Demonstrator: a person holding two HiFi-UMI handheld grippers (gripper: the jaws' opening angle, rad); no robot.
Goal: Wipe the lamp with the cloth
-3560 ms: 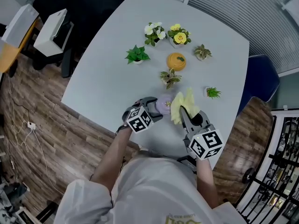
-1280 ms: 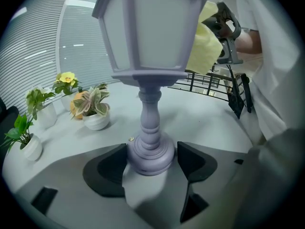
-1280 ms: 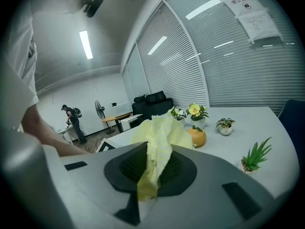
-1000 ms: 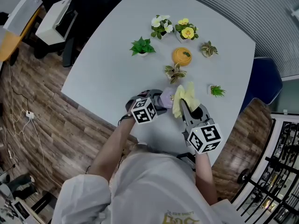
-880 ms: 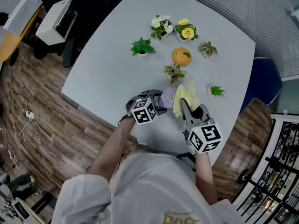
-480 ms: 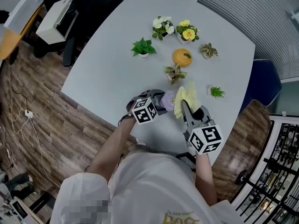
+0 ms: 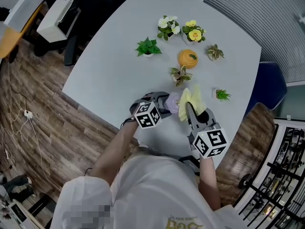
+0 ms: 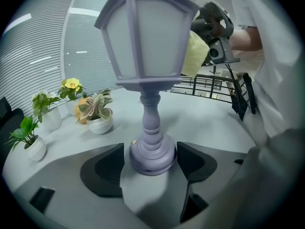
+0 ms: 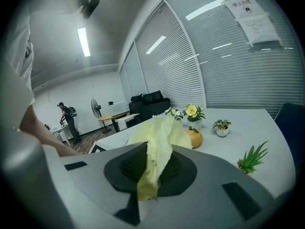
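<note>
The lamp (image 8: 150, 46), standing by the near edge of the surface (image 7: 119, 75), is clamped at its base by the left gripper (image 8: 151, 165), evidently for steadiness, while the cloth (image 9: 159, 132), pinched in the right gripper (image 9: 152, 171), is held against its shade.

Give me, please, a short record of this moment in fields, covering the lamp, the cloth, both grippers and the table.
lamp: lilac, lantern-shaped, upright on the white table
cloth: yellow, at the side of the lamp's shade
left gripper: jaws closed on the lamp's base
right gripper: jaws shut on the cloth
also on table: small potted plants, orange pot
</note>
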